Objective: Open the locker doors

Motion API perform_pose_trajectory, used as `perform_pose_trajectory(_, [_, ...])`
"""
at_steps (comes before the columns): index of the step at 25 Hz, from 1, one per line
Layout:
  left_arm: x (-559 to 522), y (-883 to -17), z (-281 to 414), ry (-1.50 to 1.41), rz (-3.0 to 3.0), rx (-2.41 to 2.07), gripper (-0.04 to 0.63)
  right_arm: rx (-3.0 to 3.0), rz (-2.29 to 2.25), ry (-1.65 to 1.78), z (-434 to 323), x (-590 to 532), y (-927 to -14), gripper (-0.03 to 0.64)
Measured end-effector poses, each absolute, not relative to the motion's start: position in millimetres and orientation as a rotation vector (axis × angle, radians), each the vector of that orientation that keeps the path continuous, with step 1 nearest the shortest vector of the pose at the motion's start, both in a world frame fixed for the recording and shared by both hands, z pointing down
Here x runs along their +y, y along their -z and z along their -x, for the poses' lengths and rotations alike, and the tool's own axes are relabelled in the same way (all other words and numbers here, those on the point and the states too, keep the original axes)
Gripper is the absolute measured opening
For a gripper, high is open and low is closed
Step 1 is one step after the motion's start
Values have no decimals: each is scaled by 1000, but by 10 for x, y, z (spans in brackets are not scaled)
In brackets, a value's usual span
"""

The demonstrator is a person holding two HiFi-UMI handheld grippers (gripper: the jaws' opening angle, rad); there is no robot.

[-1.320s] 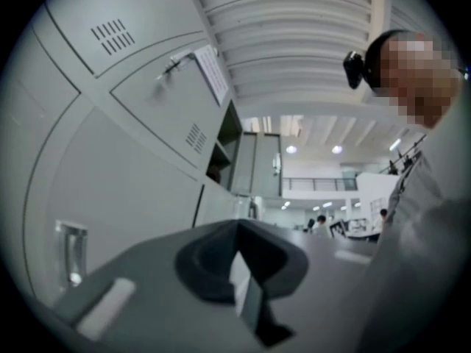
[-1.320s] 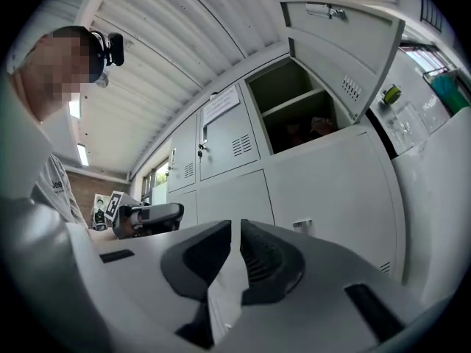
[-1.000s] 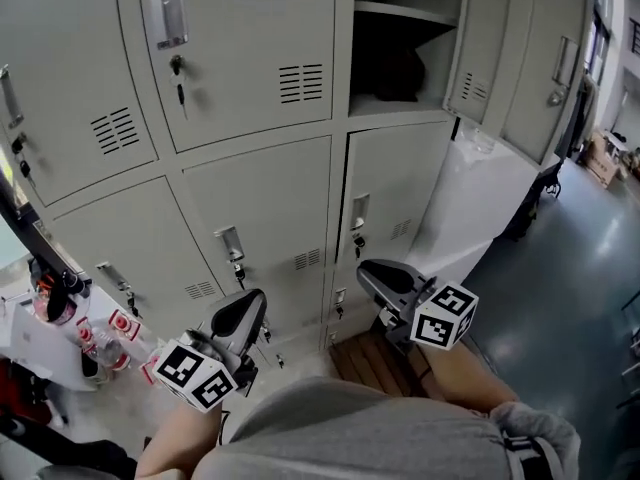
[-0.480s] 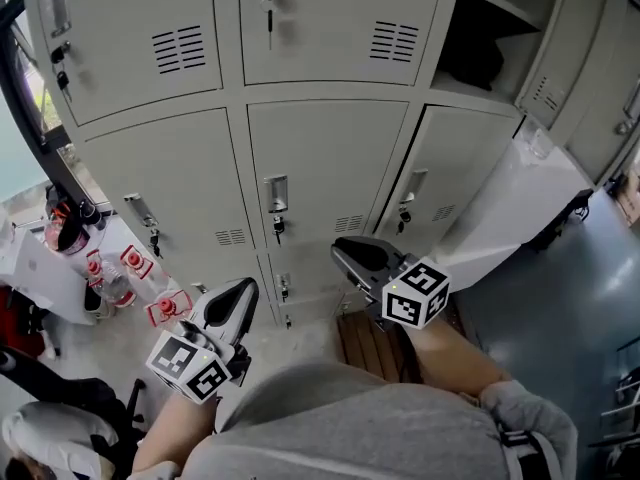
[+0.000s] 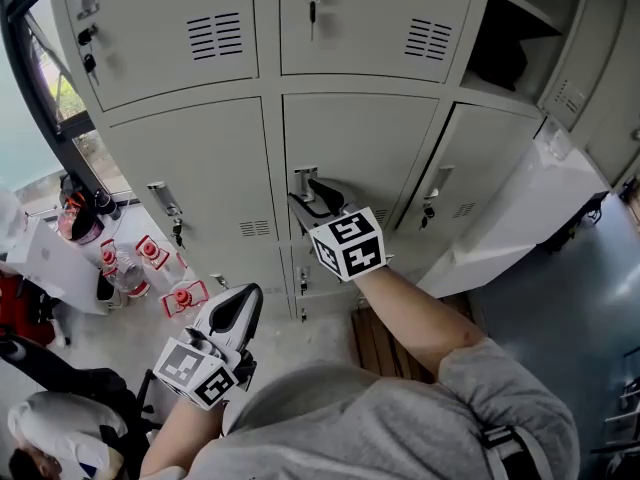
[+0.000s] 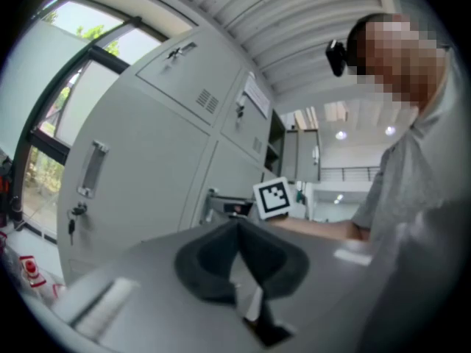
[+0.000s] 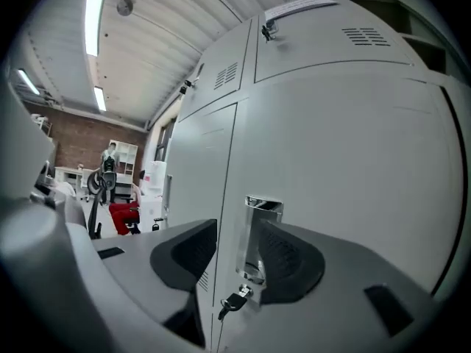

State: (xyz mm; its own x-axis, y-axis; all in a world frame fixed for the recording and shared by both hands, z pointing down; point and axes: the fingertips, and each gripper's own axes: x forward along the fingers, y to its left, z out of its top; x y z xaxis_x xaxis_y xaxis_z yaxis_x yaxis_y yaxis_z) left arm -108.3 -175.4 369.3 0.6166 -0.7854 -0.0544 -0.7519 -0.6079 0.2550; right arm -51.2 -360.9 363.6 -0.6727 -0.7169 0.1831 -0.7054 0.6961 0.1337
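- Since 1 second ago the right tongs [image 5: 313, 196] have swung up and left, from low in front of the lockers [image 5: 170, 48] to the middle door [image 5: 370, 148]. Their jaws have just been opening, with that door's handle [image 7: 263, 206] between them.
- At the far left a dark window frame [image 5: 30, 118] edges the lockers. Below it, bottles [image 5: 122, 271] stand on the floor [image 5: 110, 333].
- Next comes the left door [image 5: 190, 168], shut, with a handle and a hanging key of its own.
- Below it the left tongs [image 5: 246, 300] hang low over the floor, just ahead of the person's grey shirt [image 5: 400, 438] and well apart from every door. Their jaws are together with nothing between them, and they point toward the lockers.
- On the middle door, which is shut, the handle stands upright near the left edge. A key [image 7: 235, 298] sits in the lock just below it.
- At that handle the right tongs are spread, 1 jaw on each side of it, and neither pad visibly presses on it. A bare forearm [image 5: 420, 313] reaches out behind them.
- Farther right, the right door [image 5: 480, 158] carries its own handle.
- Above it, 1 open locker [image 5: 510, 38] shows a dark inside and a shelf.
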Motion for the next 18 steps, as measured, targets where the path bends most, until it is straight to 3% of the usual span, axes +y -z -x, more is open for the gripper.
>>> perform_pose_trajectory(10, [-1644, -3742, 1386, 248, -2605, -1299, 3, -2709, -1145, -88, 698, -3765, -3693, 160])
perform_pose_trajectory(18, [-1720, -3739, 1163, 241, -2651, -1197, 4, -2845, -1013, -1, 195, -2698, -3669, 158])
